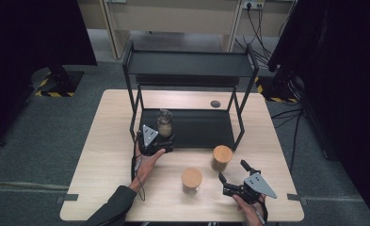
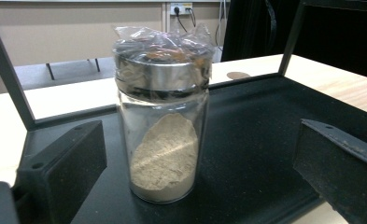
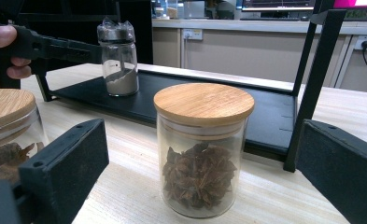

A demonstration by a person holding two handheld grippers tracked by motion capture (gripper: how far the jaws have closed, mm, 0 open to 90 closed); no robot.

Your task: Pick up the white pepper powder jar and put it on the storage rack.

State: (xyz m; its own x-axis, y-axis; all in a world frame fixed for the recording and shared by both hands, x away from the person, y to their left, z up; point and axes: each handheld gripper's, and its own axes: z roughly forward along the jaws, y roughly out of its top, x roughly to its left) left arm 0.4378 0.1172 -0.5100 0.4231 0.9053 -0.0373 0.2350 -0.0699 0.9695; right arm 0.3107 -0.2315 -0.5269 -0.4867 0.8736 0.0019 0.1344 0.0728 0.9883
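The left gripper point(image 1: 161, 133) is stretched forward with its jaws wide apart, while the right gripper point(image 1: 233, 177) is held low, its jaws also spread and pointing toward the left gripper.

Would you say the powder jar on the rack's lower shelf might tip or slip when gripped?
The powder jar looks tall and narrow, so a high push may tip it. Its glass is probably slippery and fragile. Being under half full, it is likely light. The left gripper has open jaws either side.

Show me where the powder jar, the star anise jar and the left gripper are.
powder jar point(image 2: 162, 154), left gripper view, on its powder-filled glass.
star anise jar point(image 3: 202, 105), right gripper view, on its wooden lid.
left gripper point(image 1: 164, 140), high view, between its fingers.
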